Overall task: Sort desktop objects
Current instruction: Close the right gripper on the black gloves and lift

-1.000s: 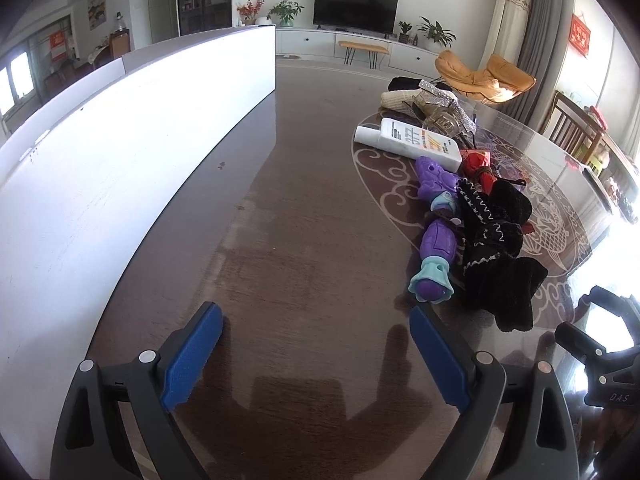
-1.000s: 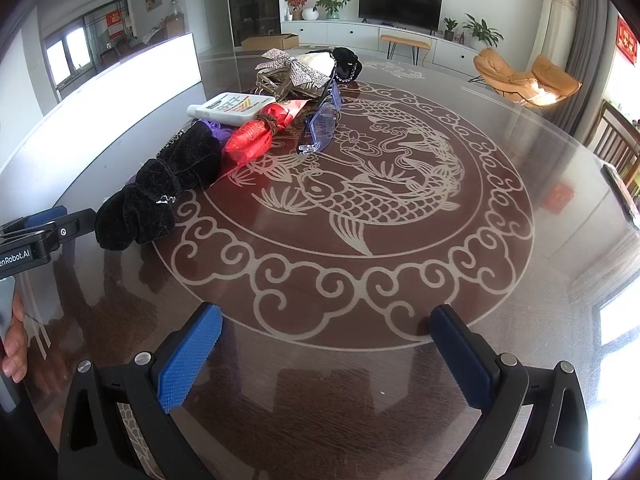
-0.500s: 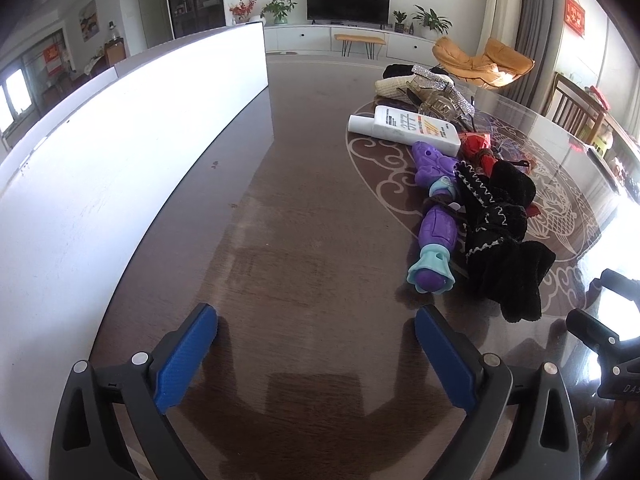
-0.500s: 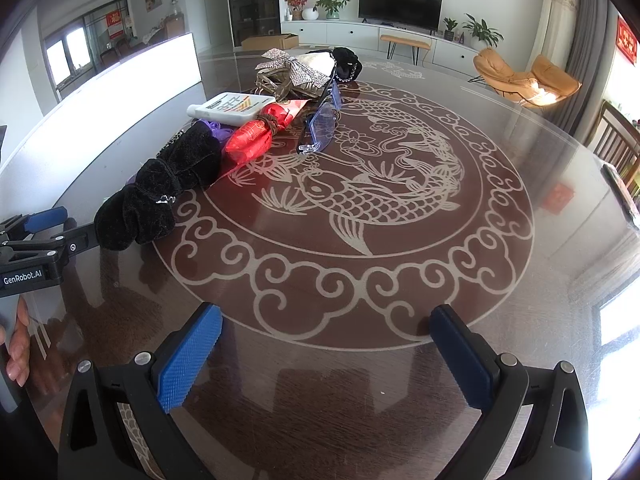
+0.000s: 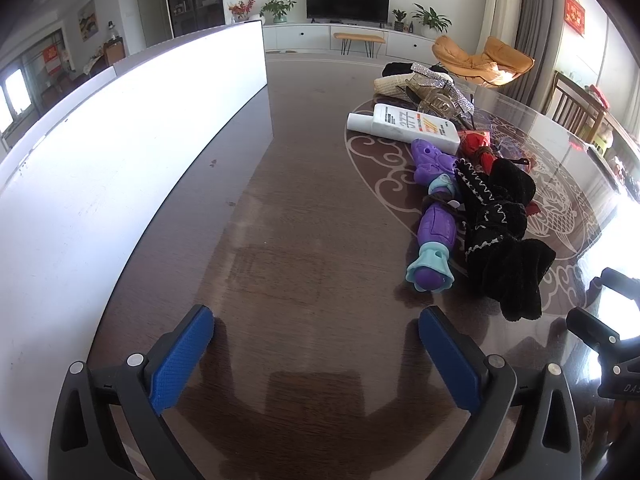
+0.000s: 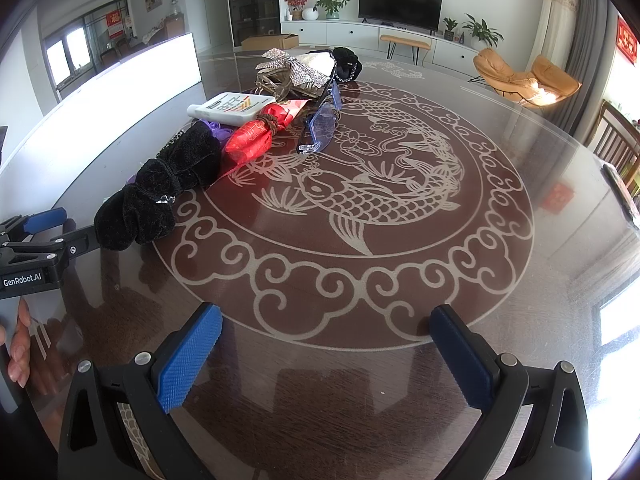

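A row of loose objects lies on the dark table: a black velvet scrunchie, a purple toy, a white tube, a red pouch, blue glasses and a glittery bow clip. My left gripper is open and empty, low over bare table left of the purple toy. My right gripper is open and empty, at the near edge of the fish-pattern inlay. The left gripper also shows at the left edge of the right wrist view.
A long white box wall runs along the table's left side. Chairs stand at the table's far right. An orange lounge chair and a TV unit are in the room behind.
The left gripper's view has tilted and shifted slightly, so the objects sit a little lower and more to the right. The right gripper has not moved. Both stay open.
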The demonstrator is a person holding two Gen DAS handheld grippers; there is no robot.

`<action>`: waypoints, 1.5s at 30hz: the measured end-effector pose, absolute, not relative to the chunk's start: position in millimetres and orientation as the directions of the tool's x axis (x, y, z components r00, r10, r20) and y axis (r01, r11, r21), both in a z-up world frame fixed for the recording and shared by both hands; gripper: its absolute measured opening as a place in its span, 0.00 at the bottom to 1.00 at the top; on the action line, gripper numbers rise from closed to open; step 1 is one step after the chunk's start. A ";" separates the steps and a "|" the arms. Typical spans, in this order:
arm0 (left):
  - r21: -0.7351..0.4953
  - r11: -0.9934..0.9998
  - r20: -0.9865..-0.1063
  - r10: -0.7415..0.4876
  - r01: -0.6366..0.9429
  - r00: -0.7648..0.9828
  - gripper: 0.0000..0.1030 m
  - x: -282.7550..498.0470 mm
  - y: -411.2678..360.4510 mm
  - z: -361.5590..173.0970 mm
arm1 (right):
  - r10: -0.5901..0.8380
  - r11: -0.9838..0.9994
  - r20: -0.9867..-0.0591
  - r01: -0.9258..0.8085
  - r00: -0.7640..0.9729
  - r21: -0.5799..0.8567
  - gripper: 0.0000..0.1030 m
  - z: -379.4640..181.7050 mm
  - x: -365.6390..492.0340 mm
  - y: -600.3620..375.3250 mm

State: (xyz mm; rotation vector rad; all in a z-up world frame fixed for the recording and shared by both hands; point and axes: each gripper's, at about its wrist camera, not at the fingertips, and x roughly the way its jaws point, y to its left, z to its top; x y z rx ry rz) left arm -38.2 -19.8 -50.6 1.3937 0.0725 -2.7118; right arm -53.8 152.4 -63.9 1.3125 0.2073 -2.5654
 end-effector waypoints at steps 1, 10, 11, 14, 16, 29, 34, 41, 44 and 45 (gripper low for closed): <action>0.000 -0.995 -0.813 -0.060 0.103 -0.579 1.00 -38.2 -19.8 -50.7 | -0.158 -0.958 -0.812 0.286 -0.562 -0.012 1.00 -64.1 -53.8 152.3; 0.000 -0.995 -0.813 -0.060 0.103 -0.579 1.00 -38.2 -19.7 -50.6 | -0.158 -0.958 -0.812 0.286 -0.562 -0.012 1.00 -63.9 -53.7 152.5; 0.000 -0.995 -0.813 -0.060 0.103 -0.579 1.00 -38.2 -19.7 -50.6 | -0.158 -0.958 -0.812 0.286 -0.562 -0.012 1.00 -64.1 -53.7 152.3; 0.000 -0.995 -0.813 -0.060 0.103 -0.579 1.00 -38.1 -19.7 -50.6 | -0.158 -0.958 -0.812 0.286 -0.562 -0.012 1.00 -63.8 -53.5 152.5; 0.000 -0.995 -0.813 -0.060 0.104 -0.579 1.00 -38.1 -19.6 -50.8 | -0.158 -0.958 -0.812 0.286 -0.562 -0.012 1.00 -63.8 -53.5 152.5; -0.015 -0.993 -0.811 -0.058 0.119 -0.582 1.00 -36.8 -23.5 -49.4 | -0.138 -0.967 -0.831 0.253 -0.538 -0.004 1.00 -59.3 -63.6 142.6; -0.029 -0.986 -0.809 -0.075 0.166 -0.583 1.00 -34.9 -31.9 -48.7 | -0.265 -0.945 -0.769 0.316 -0.582 0.086 1.00 -23.1 -68.4 110.7; -0.088 -0.952 -0.798 -0.109 0.293 -0.593 1.00 -24.7 -60.2 -47.2 | -0.281 -0.904 -0.817 0.425 -0.503 0.049 0.84 -25.4 -90.2 39.8; -0.055 -0.955 -0.805 -0.129 0.291 -0.579 1.00 -27.4 -56.5 -48.6 | -0.234 -0.909 -0.838 0.416 -0.493 0.009 0.66 -37.8 -100.5 30.9; -0.041 -0.956 -0.809 -0.138 0.289 -0.572 1.00 -28.6 -54.9 -49.2 | -0.226 -0.904 -0.838 0.427 -0.498 -0.010 0.59 -40.2 -100.5 29.3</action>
